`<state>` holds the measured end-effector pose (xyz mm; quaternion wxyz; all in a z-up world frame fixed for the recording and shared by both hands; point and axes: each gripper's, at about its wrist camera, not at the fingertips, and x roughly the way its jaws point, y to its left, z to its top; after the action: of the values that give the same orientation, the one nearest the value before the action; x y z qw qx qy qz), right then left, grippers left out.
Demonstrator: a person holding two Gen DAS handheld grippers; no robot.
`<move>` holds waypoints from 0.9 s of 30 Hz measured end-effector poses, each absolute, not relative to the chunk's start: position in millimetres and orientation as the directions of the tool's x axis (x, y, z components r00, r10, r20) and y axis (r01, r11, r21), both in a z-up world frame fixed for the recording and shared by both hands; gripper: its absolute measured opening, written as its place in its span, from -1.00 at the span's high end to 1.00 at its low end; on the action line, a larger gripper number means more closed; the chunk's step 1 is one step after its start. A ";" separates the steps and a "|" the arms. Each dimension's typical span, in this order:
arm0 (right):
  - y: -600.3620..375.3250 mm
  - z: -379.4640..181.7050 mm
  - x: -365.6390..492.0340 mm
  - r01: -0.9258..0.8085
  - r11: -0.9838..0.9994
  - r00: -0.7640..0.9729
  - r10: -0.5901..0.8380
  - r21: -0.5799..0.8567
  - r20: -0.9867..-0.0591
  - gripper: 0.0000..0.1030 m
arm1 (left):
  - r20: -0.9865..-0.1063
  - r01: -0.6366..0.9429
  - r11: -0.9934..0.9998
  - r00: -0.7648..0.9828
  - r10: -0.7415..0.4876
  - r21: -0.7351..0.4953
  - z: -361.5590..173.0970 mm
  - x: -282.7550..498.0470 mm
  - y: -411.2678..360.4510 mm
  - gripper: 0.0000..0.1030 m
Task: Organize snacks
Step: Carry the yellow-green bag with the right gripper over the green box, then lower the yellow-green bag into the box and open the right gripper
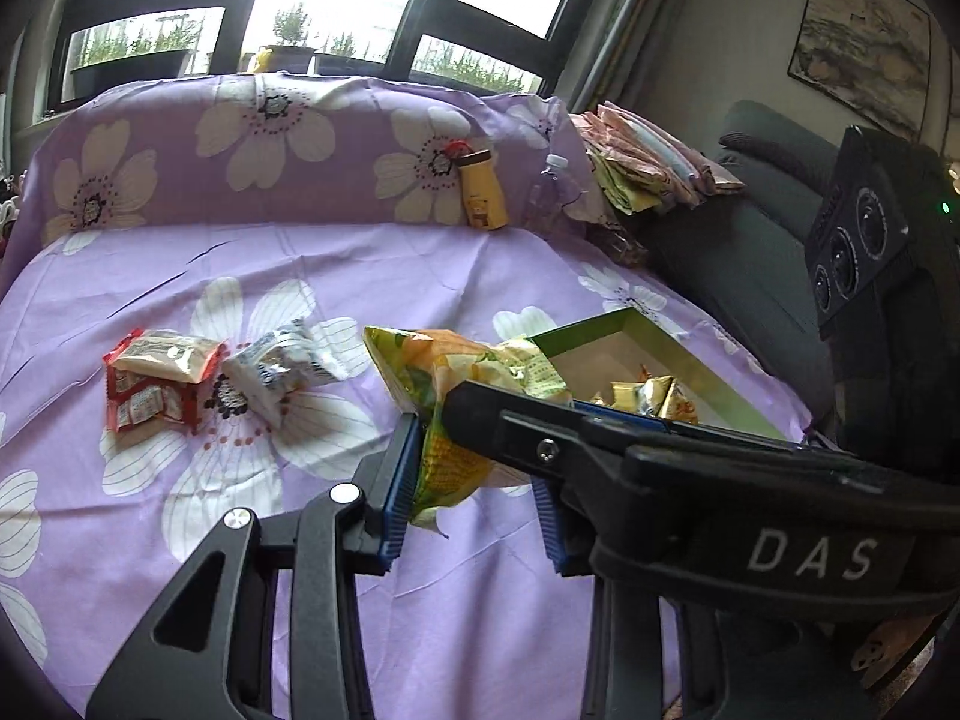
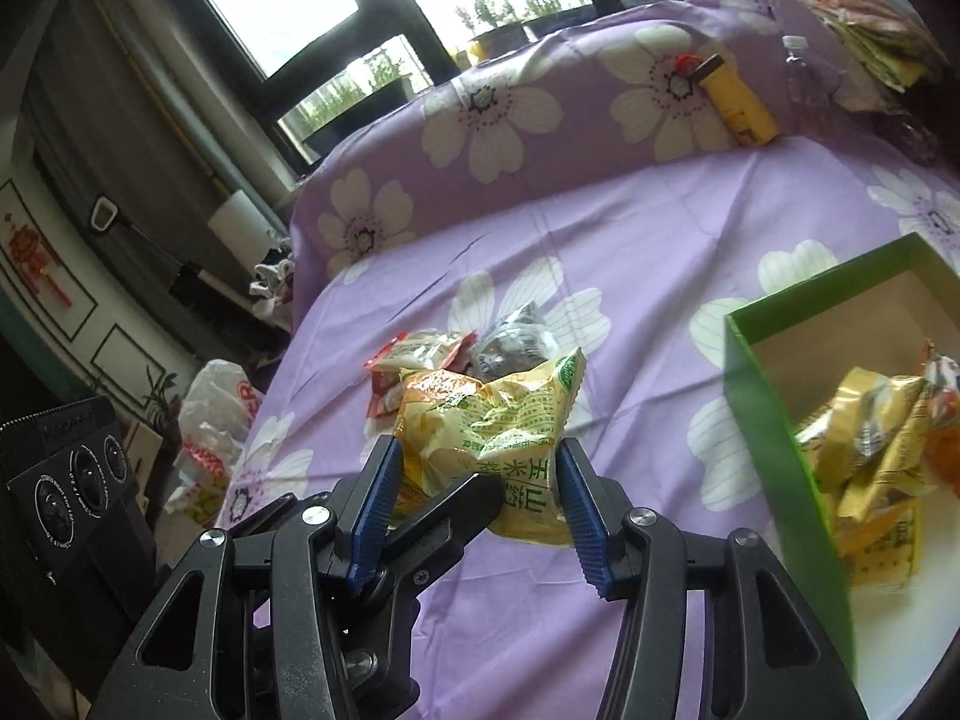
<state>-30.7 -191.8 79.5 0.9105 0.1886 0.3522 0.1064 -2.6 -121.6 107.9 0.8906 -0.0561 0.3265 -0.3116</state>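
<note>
The yellow-green snack bag [image 2: 492, 426] hangs off the bedsheet [image 1: 300, 252], pinched from 2 sides at once: the right gripper [image 2: 480, 480] has its blue-padded jaws closed on the bag's lower end, and the left gripper [image 1: 474, 480] has its jaws clamped on the same bag from the other side, its dark arm crossing under the right one in the right wrist view. The relation that matters is bag to green box [image 2: 762, 420]: the open box lies to the right of the held bag, close by but not under it, so the coming move is, as I judge it, a short carry rightward over the near green wall before letting go. The right gripper is the nearer one to the box; the left reaches across toward it. The bag's long axis runs roughly away from the jaws, rising toward its crimped top edge. It looks puffy, crinkled and glossy, with green printed text and a yellow picture. Inside the box several yellow and orange packets [image 2: 870, 438] already lie in a loose heap. 2 snacks remain on the sheet beyond the bag: a red-edged packet [image 1: 159, 378] and a silver-grey packet [image 1: 276, 366], just beside each other.
</note>
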 end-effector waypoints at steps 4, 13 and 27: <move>-227.4 83.3 -40.3 -0.004 0.902 0.755 0.285 0.431 -0.590 -0.07 | -0.546 0.562 0.771 0.561 -0.622 -0.300 111.6 0.3 -160.0 0.35; -302.1 65.0 -46.7 0.181 0.854 0.750 0.202 0.489 -0.630 -0.08 | -0.592 0.626 0.704 0.441 -0.675 -0.336 94.6 11.7 -232.1 0.32; -347.7 66.2 -71.4 0.265 0.800 0.792 0.137 0.538 -0.595 -0.09 | -0.575 0.674 0.642 0.379 -0.725 -0.365 100.9 3.9 -275.0 0.31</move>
<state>-71.4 -347.7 66.2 0.8929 0.3144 0.3203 -0.0358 3.9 -275.0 100.9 0.8296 -0.0349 0.3643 -0.4218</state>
